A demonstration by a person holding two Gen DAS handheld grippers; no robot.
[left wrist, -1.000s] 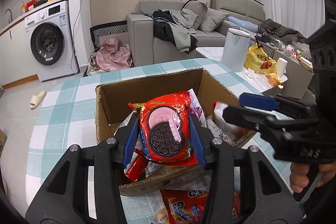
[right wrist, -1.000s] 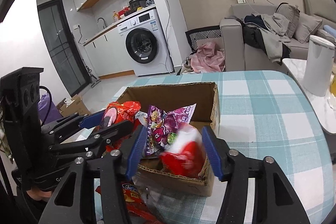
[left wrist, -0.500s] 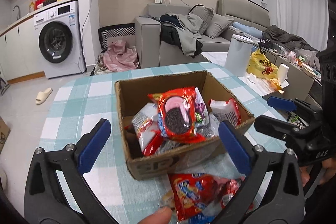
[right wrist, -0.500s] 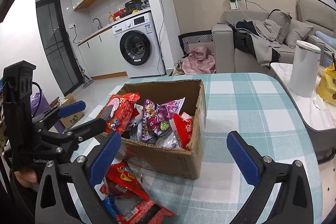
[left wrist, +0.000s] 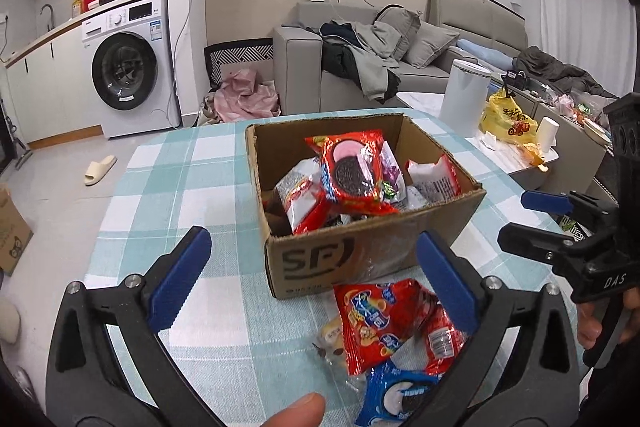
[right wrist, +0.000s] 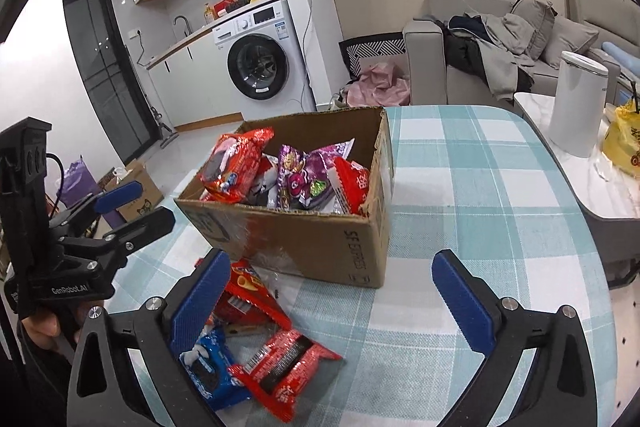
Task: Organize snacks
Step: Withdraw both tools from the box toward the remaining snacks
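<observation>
Both grippers hang empty above the checked table, so this reads as the gap between one packet and the next. The left gripper (left wrist: pixel 312 279) has its blue pads spread wide, nothing between them; the right gripper (right wrist: pixel 332 301) is just as wide and just as bare.

The brown open-topped cardboard box (left wrist: pixel 372 255) sits centre frame in the left view on the teal-and-white checked tablecloth (left wrist: pixel 176 179), already heaped: a red cream-biscuit packet (left wrist: pixel 352 171) on top, a purple sweet bag (right wrist: pixel 304 175) showing in the right view, white-and-red wrappers tucked around them.

What's left lies loose on the cloth just in front of the box, low in both views: a crinkly red snack packet (left wrist: pixel 376 319), a blue sandwich-biscuit packet (left wrist: pixel 396 393), and a red wrapper with a dark panel (right wrist: pixel 284 363).

The next move, I'd judge, is to drop a gripper onto one of those, probably the topmost red one. They overlap and the foil looks slippery, so pinch an edge cleanly, lift, then carry it over the box rim.
</observation>
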